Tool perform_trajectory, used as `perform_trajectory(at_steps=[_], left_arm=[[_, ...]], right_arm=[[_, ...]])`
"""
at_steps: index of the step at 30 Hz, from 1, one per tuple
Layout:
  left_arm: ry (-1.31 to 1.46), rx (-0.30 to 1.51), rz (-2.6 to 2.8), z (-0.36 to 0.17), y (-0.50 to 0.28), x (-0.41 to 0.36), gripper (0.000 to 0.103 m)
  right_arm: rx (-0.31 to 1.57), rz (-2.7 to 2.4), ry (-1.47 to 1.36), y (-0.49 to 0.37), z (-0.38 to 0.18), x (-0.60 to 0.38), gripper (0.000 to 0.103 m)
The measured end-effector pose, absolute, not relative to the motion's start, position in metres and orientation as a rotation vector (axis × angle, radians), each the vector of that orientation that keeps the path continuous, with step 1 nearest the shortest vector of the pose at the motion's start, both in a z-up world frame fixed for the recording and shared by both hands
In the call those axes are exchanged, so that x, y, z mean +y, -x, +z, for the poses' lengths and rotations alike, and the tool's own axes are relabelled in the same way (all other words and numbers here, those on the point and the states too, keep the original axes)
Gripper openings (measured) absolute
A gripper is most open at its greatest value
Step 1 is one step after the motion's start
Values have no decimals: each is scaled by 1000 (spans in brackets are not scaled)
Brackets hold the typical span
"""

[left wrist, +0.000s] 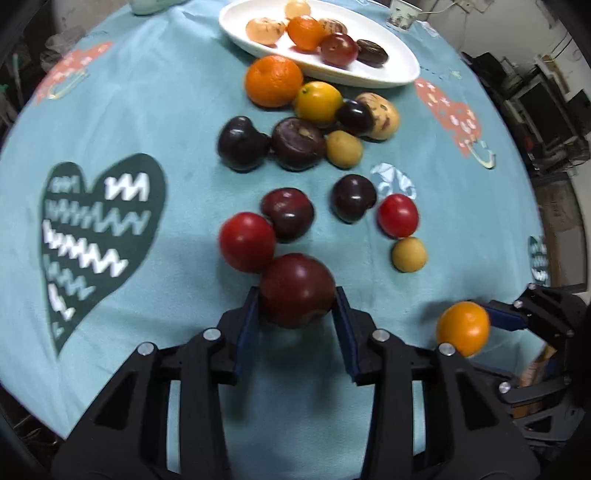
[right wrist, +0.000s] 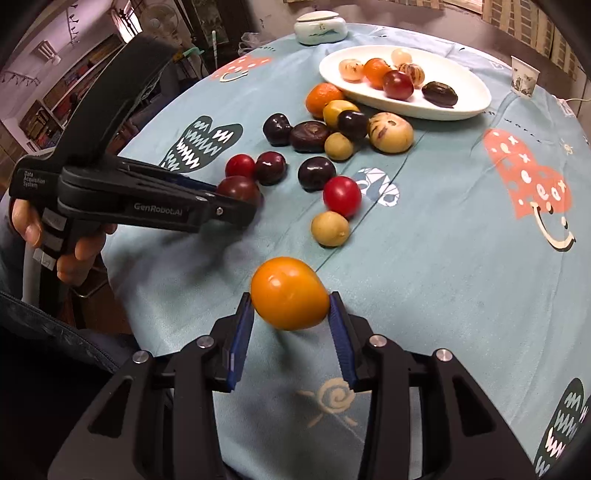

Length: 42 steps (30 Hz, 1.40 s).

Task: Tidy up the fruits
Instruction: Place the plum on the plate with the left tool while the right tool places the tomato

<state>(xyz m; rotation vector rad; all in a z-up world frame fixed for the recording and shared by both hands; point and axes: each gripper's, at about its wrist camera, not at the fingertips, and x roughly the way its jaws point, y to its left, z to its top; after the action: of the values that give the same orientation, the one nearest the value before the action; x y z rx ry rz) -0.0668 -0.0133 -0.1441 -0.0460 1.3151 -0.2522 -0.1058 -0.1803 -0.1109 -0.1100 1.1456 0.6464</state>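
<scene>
My left gripper is shut on a dark red plum, held just above the cloth; it also shows in the right wrist view. My right gripper is shut on a yellow-orange fruit, which shows at the lower right of the left wrist view. A white oval plate with several fruits stands at the far side. Loose plums, red tomatoes, oranges and small yellow fruits lie between the grippers and the plate.
The round table wears a teal cloth with printed hearts. A paper cup stands at the far right and a white lidded bowl at the far edge. Shelves and clutter surround the table.
</scene>
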Motion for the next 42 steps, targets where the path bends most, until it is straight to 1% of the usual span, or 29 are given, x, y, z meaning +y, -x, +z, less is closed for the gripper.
perform_trajectory(at_steps=[3,6,10,15,24,31,33,36,39,42], left_arm=[[-8,1282,-241,-129,74,-17,39],[-73,1207,-246,-103,79,-24,39],[-152,1136,-246,-75,77,-32,40],[-215,1083,-267,-52,70,-38,40],[-279,1092,-329,-52,50,-46,40],[-255,1132,-384,-65,32,-40,40],[-220,1148,-406,-67,22,-35,40],[-171,1135,-414,-60,-7,-30,40],[-144,1083,-401,-46,-50,-32,40],[-123,1036,-376,-37,-104,-40,40]], right_arm=[[1129,648,98,102,-109,-184,42],[1117,649,68,99,-106,-188,42],[1107,640,39,96,-106,-189,42],[1089,626,-24,97,-103,-190,42],[1073,576,-101,98,-98,-190,42],[1110,560,-108,94,-104,-182,42],[1103,560,-107,87,-98,-181,42],[1036,533,-81,60,-77,-183,42],[938,462,-68,10,-50,-189,42],[873,379,-66,-44,-36,-192,42]])
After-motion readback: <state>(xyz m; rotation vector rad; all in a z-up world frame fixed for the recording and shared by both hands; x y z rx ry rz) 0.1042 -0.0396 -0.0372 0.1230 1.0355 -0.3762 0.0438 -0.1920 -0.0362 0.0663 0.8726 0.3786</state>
